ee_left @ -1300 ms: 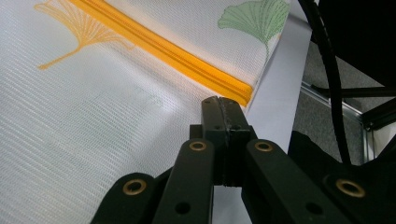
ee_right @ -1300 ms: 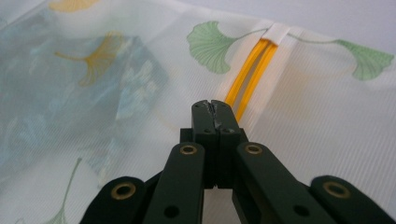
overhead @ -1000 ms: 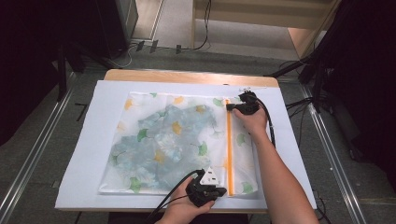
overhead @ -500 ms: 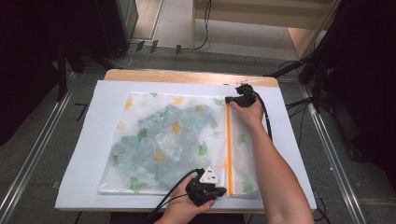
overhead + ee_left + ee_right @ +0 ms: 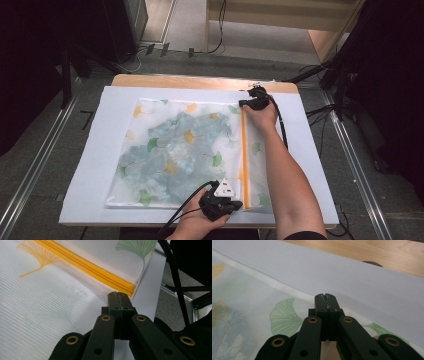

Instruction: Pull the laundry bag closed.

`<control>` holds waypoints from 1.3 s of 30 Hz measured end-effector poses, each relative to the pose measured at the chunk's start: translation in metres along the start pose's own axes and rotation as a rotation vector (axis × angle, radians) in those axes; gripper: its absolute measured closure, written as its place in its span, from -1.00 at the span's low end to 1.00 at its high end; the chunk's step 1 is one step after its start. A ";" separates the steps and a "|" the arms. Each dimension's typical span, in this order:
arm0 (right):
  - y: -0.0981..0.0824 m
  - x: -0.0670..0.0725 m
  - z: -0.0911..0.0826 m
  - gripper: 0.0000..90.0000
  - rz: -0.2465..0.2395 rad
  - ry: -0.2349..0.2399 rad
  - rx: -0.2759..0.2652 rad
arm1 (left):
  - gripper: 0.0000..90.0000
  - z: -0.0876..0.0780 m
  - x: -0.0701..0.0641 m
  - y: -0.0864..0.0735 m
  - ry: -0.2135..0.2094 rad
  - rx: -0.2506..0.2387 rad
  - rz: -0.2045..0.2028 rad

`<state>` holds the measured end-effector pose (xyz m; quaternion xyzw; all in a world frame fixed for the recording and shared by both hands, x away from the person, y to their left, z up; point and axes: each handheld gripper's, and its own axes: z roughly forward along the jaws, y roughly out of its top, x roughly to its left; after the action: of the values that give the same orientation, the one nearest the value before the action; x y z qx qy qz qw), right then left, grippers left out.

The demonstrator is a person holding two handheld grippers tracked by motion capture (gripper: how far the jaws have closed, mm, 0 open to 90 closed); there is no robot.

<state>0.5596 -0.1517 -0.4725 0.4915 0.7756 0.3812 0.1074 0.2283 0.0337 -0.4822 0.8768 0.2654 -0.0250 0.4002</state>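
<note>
Clearly, the left gripper, jaws pressed together, sits by the mesh bag's orange zipper at the desk's near edge. Meanwhile the right gripper, jaws likewise together, rests at the zipper's far end.

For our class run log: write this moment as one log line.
left gripper: shut, near zipper end | right gripper: shut, far end | mesh bag: flat on white sheet

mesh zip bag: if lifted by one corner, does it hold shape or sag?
Probably sags: the mesh bag is thin see-through netting lying flat. The soft blue contents likely slump toward the low end. The orange zipper looks like the only stiffer line.
</note>
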 end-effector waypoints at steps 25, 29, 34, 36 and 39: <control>-0.071 0.019 -0.072 -0.11 0.068 0.147 -0.084 | -0.08 -0.018 -0.001 -0.008 0.007 -0.163 0.030; -0.085 0.024 -0.083 -0.14 0.074 0.160 -0.119 | -0.32 -0.029 0.008 -0.009 0.042 -0.179 -0.008; -0.099 0.030 -0.100 -0.19 0.067 0.165 -0.148 | -0.49 -0.051 0.028 -0.014 0.128 -0.208 -0.034; -0.105 0.034 -0.108 -0.20 0.055 0.157 -0.155 | -0.62 -0.062 0.038 -0.016 0.155 -0.222 -0.055; -0.116 0.038 -0.120 -0.21 0.041 0.164 -0.163 | -0.74 -0.078 0.054 -0.021 0.183 -0.235 -0.098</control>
<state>0.3966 -0.2038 -0.4635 0.4639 0.7381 0.4841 0.0754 0.2511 0.1249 -0.4578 0.8085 0.3442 0.0671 0.4726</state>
